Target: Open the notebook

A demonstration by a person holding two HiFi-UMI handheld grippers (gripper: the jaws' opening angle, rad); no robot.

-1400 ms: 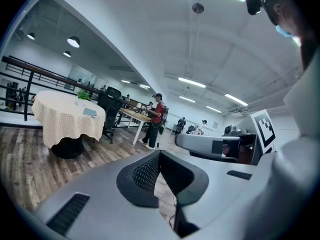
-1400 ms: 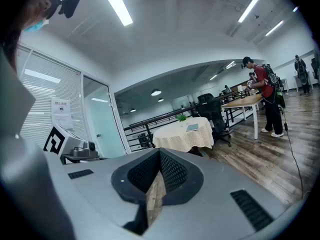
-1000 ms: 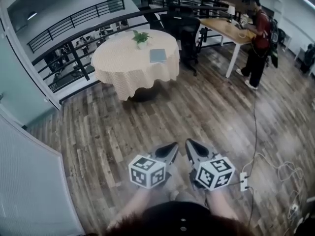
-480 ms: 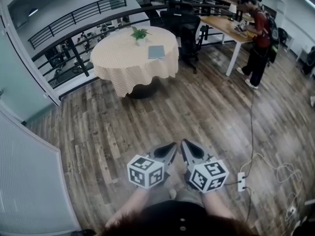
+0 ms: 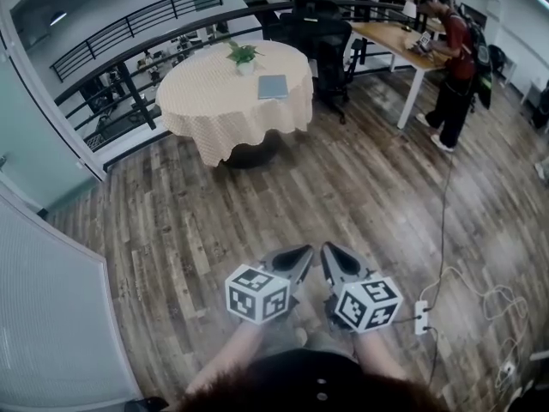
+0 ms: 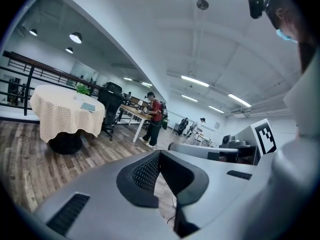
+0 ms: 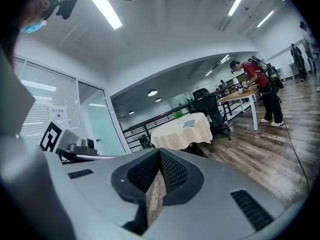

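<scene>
The notebook [image 5: 273, 86], a thin grey-blue book, lies closed on the round table [image 5: 214, 101], which has a cream cloth, far ahead across the wooden floor. It also shows small in the left gripper view as the notebook [image 6: 88, 106] and in the right gripper view as the notebook [image 7: 188, 123]. My left gripper [image 5: 304, 252] and right gripper [image 5: 327, 249] are held side by side low in front of the body, far short of the table. Both point toward it. The left gripper [image 6: 159, 153] and right gripper [image 7: 160, 150] are shut with nothing between them.
A small potted plant [image 5: 244, 56] stands on the table behind the notebook. A black railing [image 5: 129, 58] runs behind the table, and office chairs [image 5: 330, 45] stand to its right. A person [image 5: 450, 58] stands at a wooden desk [image 5: 395, 37]. A power strip [image 5: 420, 317] and cables lie on the floor at right.
The table with the notebook sits slightly larger and nearer in the head view. Both grippers remain shut, side by side, in about the same place in the picture.
</scene>
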